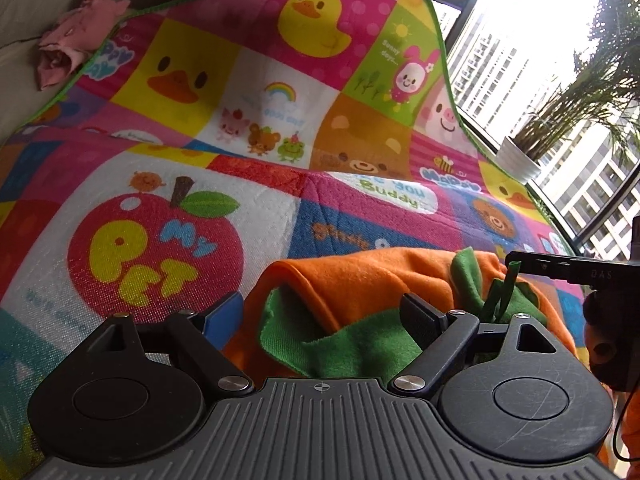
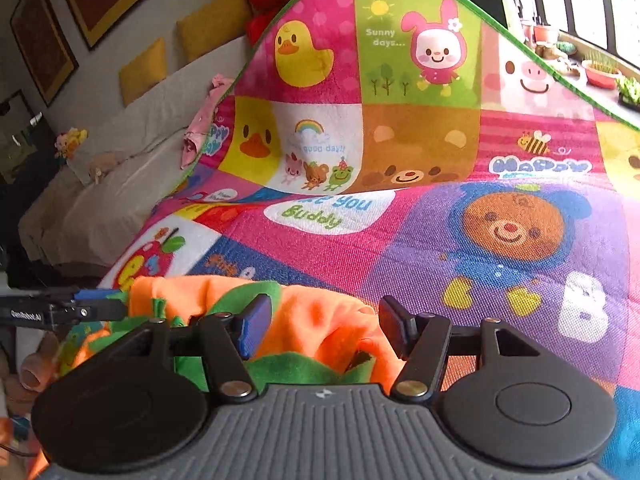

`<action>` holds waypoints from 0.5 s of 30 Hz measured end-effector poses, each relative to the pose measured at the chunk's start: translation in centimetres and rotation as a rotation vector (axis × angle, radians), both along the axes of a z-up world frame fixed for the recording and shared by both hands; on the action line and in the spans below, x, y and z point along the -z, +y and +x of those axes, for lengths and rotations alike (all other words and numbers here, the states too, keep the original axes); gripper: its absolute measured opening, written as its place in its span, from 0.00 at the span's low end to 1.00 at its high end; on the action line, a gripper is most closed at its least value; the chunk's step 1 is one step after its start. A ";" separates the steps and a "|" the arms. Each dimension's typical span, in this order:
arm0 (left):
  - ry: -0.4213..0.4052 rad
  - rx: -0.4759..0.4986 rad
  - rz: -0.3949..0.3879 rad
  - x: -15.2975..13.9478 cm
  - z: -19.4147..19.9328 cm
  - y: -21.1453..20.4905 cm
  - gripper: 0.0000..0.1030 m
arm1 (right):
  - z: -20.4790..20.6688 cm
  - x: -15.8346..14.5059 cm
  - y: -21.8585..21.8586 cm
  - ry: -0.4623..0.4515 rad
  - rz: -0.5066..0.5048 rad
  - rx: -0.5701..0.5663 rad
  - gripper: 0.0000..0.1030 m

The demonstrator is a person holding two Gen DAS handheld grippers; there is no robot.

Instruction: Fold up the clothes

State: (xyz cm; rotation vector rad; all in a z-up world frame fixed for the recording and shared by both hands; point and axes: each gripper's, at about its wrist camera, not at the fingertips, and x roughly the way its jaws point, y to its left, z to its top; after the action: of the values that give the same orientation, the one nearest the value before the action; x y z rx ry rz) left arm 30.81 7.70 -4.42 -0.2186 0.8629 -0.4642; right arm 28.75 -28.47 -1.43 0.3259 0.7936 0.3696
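Note:
An orange fleece garment [image 1: 360,280] with green lining and green fringe lies bunched on the cartoon play mat [image 1: 160,208]. My left gripper [image 1: 320,312] stands open and wide over the garment's left part, with fabric lying between its fingers but not pinched. In the right wrist view the same garment [image 2: 320,320] fills the gap of my right gripper [image 2: 324,328], whose pads press on a thick fold of it. One finger of the right gripper [image 1: 520,262] shows at the right of the left wrist view, with green strips at its tip. The left gripper's finger [image 2: 92,300] shows at the left edge.
The far half of the mat [image 2: 400,80] rises up against a backing. A pink garment [image 1: 76,36] lies on a beige sofa [image 2: 120,184] at the left. A potted plant [image 1: 520,160] and windows are at the right.

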 end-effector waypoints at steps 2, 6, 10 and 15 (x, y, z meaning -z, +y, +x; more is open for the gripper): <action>0.009 -0.020 -0.034 0.2 0.4 1.0 0.86 | 0.3 -0.1 -1.1 0.025 0.068 0.016 0.58; 0.030 -0.054 -0.045 1.0 1.7 2.1 0.80 | 1.1 0.5 -0.8 0.013 -0.014 0.014 0.58; 0.029 0.000 -0.010 1.7 2.1 1.0 0.78 | 1.9 2.0 0.2 0.017 -0.078 -0.022 0.54; 0.000 0.064 0.070 2.5 2.3 -1.8 0.74 | 1.7 3.0 2.3 -0.015 -0.086 -0.126 0.54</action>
State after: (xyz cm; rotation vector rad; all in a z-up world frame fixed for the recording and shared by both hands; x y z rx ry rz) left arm 33.10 5.94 -6.88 -0.1271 0.8870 -0.4924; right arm 30.44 -26.22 -4.39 0.1932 0.8151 0.4544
